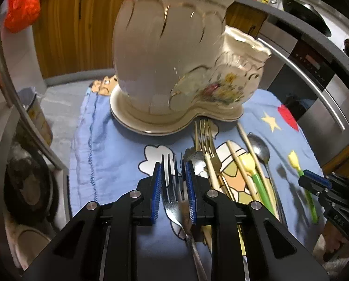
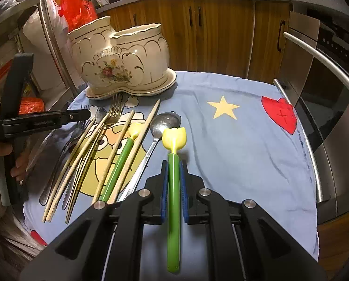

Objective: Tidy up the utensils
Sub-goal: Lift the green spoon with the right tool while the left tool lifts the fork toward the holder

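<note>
My left gripper is shut on a silver fork, tines forward, just in front of the cream two-pot ceramic holder, which also shows in the right wrist view. My right gripper is shut on a green-handled utensil with a yellow tulip tip, held above the blue cloth. On the cloth lie a gold fork, wooden chopsticks, a silver spoon and a second green tulip utensil.
The holder stands on a matching saucer at the cloth's far left. A steel oven front with a bar handle is to the right. Wooden cabinets stand behind. A red bag hangs at the left.
</note>
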